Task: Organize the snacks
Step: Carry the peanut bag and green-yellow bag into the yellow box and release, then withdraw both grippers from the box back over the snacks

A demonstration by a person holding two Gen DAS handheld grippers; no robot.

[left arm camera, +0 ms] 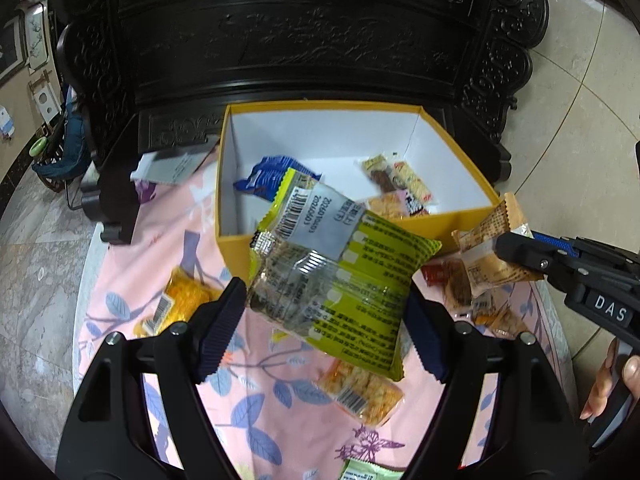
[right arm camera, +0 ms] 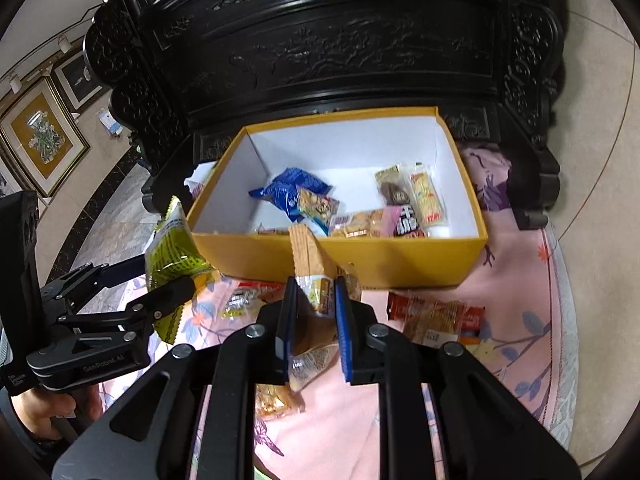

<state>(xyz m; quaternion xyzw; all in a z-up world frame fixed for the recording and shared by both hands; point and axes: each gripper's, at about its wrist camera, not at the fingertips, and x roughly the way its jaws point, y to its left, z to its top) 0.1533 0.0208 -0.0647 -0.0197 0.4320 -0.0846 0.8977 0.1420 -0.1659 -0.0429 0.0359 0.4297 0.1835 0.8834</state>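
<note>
The left gripper (left arm camera: pixel 324 312) grips a green packet (left arm camera: pixel 336 276); the right gripper (right arm camera: pixel 316 332) pinches a tan packet (right arm camera: pixel 310 264) beside the yellow box (right arm camera: pixel 360 256).

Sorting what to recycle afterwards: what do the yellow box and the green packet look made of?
Box: likely cardboard, matte yellow outside, white inside; stiff flat walls with creased corners. Green packet: thin glossy plastic film, partly clear, with glare streaks, wrinkles and a zigzag sealed edge; held in the left tongs.

both wrist views close above the table, facing the shared yellow box (left arm camera: pixel 460 222) (right arm camera: pixel 380 256)
</note>
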